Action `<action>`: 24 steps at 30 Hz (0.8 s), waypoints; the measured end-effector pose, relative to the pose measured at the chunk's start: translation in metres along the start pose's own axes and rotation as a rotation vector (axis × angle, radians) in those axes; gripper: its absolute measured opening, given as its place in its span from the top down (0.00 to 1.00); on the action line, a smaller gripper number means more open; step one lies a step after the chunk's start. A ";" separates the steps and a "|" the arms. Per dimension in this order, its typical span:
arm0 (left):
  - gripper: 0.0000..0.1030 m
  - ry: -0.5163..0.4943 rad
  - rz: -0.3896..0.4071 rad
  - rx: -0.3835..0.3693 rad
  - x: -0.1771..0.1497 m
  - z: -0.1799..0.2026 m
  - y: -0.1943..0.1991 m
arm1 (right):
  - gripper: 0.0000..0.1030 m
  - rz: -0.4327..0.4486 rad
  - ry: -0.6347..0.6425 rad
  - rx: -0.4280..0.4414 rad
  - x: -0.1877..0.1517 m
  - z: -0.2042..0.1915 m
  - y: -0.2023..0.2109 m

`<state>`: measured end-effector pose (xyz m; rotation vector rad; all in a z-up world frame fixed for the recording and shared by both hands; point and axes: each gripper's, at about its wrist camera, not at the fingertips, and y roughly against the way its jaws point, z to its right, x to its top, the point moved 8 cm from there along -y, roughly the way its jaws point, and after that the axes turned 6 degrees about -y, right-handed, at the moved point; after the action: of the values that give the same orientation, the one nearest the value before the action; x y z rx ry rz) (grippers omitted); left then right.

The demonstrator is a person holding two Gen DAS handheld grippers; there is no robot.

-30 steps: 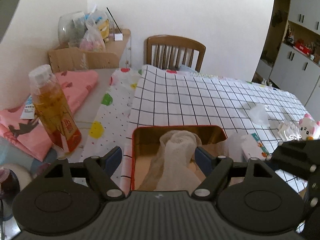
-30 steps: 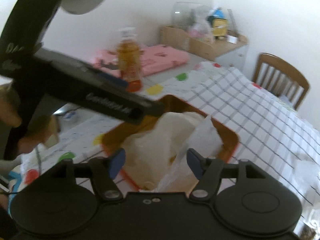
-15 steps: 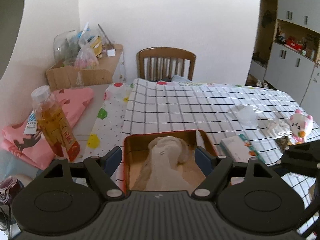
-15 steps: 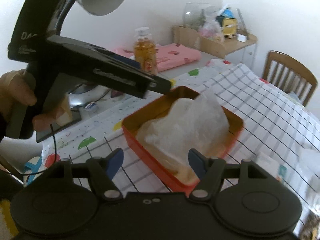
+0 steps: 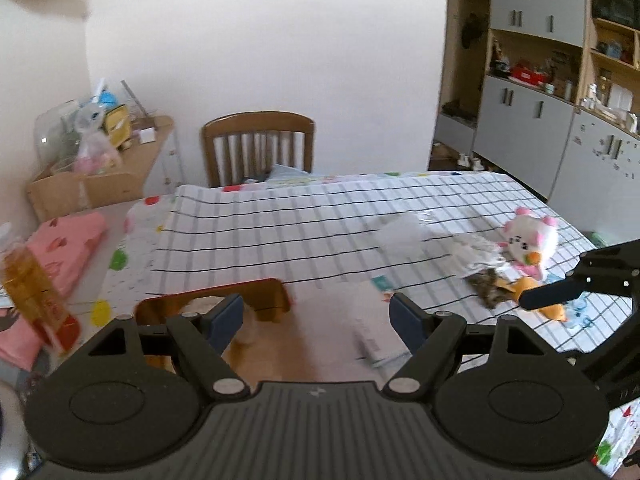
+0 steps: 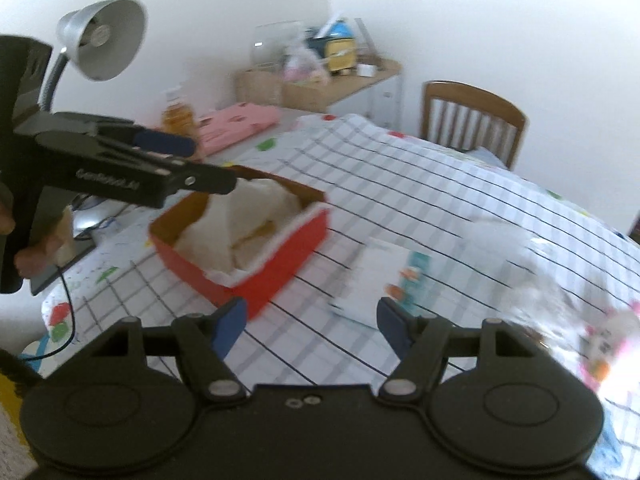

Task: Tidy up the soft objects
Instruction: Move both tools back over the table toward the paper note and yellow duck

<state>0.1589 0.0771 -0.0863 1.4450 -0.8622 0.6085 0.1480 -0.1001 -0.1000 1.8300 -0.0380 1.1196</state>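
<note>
A red tin box (image 6: 256, 276) with a gold inside holds pale cloth (image 6: 240, 224); in the left wrist view its far rim (image 5: 216, 300) shows just beyond my left gripper (image 5: 318, 316), which is open and empty. My right gripper (image 6: 308, 320) is open and empty too, near the box's right corner, with a white tissue pack (image 6: 376, 276) just beyond it. A pink and white plush toy (image 5: 530, 240) lies at the right of the checked tablecloth (image 5: 300, 220), beside crumpled clear plastic (image 5: 476, 256). My left gripper also appears from the side (image 6: 192, 168) above the box.
An orange drink bottle (image 5: 30, 292) and folded pink cloth (image 5: 60, 248) sit at the left. A wooden chair (image 5: 258, 140) stands at the table's far side. A desk lamp (image 6: 100, 36) rises at the left. Cabinets (image 5: 560, 120) line the right wall.
Both grippers have drawn back and swung right, away from the box. The box and cloth have slid lower and left in both views; the plush toy and tissue pack have come nearer the centre.
</note>
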 end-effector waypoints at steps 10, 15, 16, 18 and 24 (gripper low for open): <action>0.22 -0.032 0.009 -0.042 0.017 0.079 -0.021 | 0.31 0.042 -0.102 -0.115 -0.032 0.085 0.052; 0.22 -0.038 -0.001 -0.060 0.025 0.117 -0.036 | 0.30 0.049 -0.146 -0.153 -0.047 0.123 0.070; 0.22 -0.035 -0.004 -0.069 0.027 0.123 -0.039 | 0.29 0.052 -0.155 -0.160 -0.050 0.130 0.073; 0.21 -0.031 -0.008 -0.081 0.029 0.137 -0.046 | 0.26 0.056 -0.169 -0.175 -0.056 0.144 0.077; 0.14 -0.035 -0.003 -0.106 0.036 0.175 -0.066 | 0.15 0.069 -0.213 -0.224 -0.072 0.183 0.085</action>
<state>0.2089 -0.1048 -0.1095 1.3640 -0.9067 0.5287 0.1900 -0.3095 -0.1132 1.7476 -0.3403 0.9235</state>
